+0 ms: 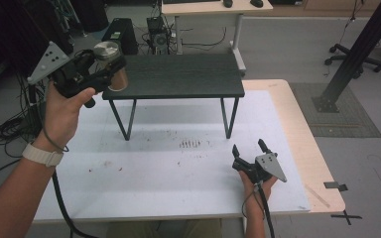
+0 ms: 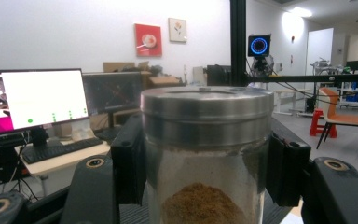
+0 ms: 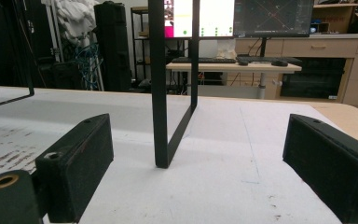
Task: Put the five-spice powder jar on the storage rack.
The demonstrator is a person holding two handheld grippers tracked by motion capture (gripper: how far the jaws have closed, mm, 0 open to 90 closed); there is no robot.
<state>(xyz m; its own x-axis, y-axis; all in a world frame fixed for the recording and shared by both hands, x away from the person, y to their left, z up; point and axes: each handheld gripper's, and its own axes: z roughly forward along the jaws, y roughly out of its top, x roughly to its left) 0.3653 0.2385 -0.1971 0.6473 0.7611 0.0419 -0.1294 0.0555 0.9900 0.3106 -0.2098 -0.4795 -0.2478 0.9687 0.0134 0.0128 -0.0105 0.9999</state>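
The left claw point(image 1: 110, 69) gripped a jar point(image 1: 110, 63) at the shelf's point(image 1: 178, 77) left end; the right claw point(image 1: 252, 148) rested gaping, empty, in front of it.

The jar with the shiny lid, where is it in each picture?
High view: the jar is upper left, held in the left gripper by the corner of the black shelf.
Left gripper view: the jar is centre, clamped between the pads, brown powder inside.
Right gripper view: not seen here.
Shared landmark: the black shelf; its leg stands centre in the right gripper view.
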